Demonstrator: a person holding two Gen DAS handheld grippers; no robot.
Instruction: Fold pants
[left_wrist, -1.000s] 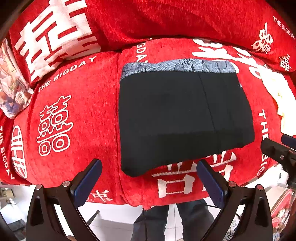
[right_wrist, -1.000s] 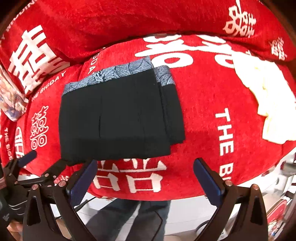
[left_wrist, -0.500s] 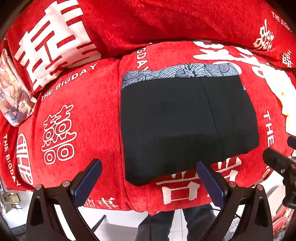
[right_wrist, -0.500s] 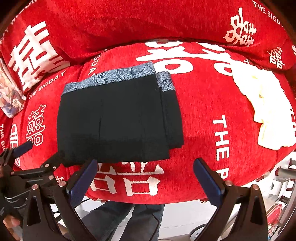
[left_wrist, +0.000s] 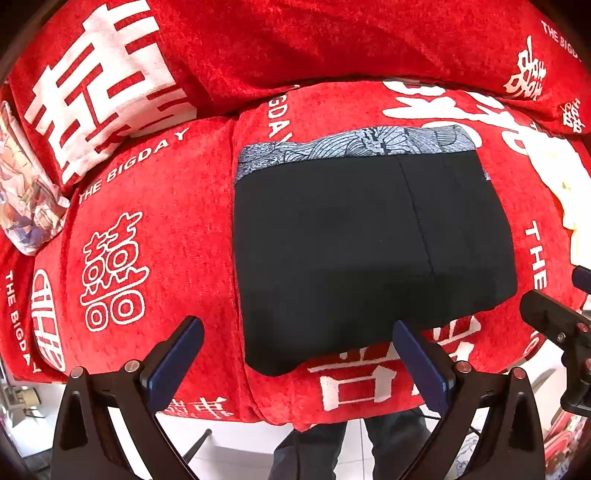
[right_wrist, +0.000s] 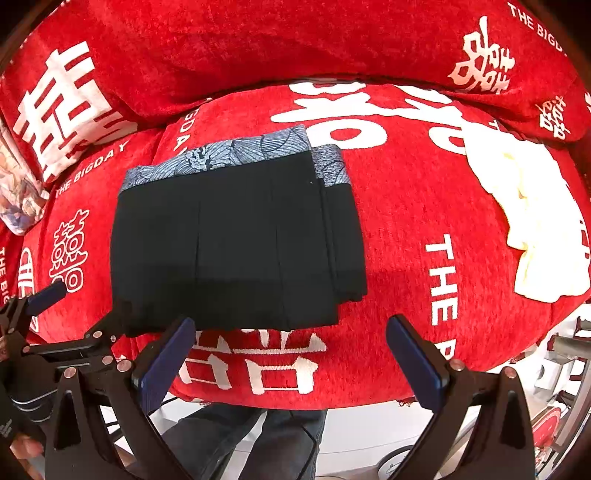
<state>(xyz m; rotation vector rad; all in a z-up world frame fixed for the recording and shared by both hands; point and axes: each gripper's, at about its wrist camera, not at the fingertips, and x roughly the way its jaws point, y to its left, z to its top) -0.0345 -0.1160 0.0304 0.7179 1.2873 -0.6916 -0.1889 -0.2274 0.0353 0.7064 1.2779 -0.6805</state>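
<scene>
Black pants (left_wrist: 369, 251) with a blue-grey patterned waistband (left_wrist: 354, 147) lie folded into a flat rectangle on the red sofa seat (left_wrist: 155, 229); in the right wrist view the pants (right_wrist: 229, 243) show a second layer sticking out at the right. My left gripper (left_wrist: 295, 350) is open and empty, just above the pants' near edge. My right gripper (right_wrist: 288, 350) is open and empty, near the seat's front edge, right of the left gripper (right_wrist: 51, 314).
A cream cloth (right_wrist: 532, 214) lies on the seat to the right. A patterned pillow (left_wrist: 26, 192) sits at the far left. Red back cushions (left_wrist: 295, 44) rise behind. The sofa's front edge drops to a white floor (right_wrist: 354, 435).
Both grippers have moved forward and lower, toward the pants. The pants lie as before. Both grippers stay open.
</scene>
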